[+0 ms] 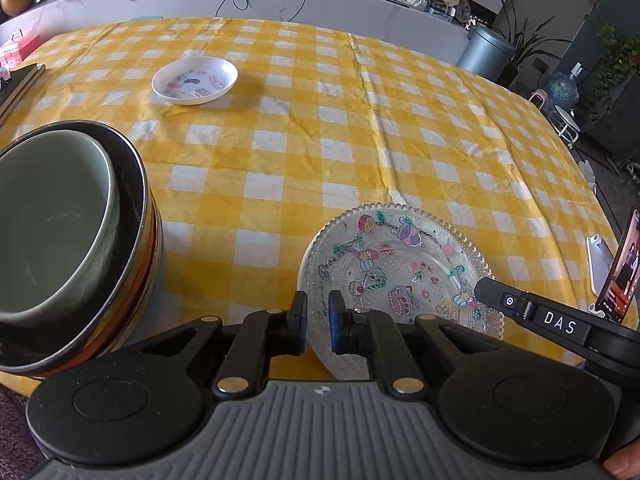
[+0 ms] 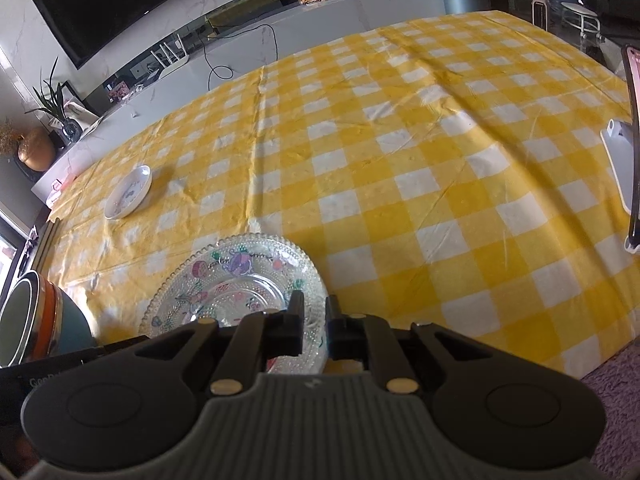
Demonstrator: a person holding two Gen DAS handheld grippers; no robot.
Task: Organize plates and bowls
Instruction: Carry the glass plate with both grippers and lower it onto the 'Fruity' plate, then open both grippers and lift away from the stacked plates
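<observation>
The left gripper (image 1: 318, 322) has its jaws drawn narrow over the near-left rim of the glass plate (image 1: 400, 272); the plate's edge lies in the slim gap between the pads, though whether they actually pinch it cannot be told. The right gripper (image 2: 314, 322) is likewise nearly closed at the plate's near-right rim (image 2: 236, 280), its fingers straddling the beaded edge, and a firm hold cannot be confirmed there either. In the left wrist view the right gripper's finger reaches the plate's right side.

The plate is clear pressed glass with a bumpy, beaded texture and a scalloped rim, printed with cartoon figures, fruit and cakes in pink, purple and green. It sits near the front edge of the yellow-and-white checked tablecloth (image 1: 320, 152).

Just to its left stands a stack of bowls (image 1: 80, 240): a pale green bowl nested in a dark one with orange and teal sides. Well beyond, toward the far left, a small white dish (image 1: 195, 81) with coloured prints lies alone. A phone (image 1: 618, 272) on a stand is propped at the right edge.
</observation>
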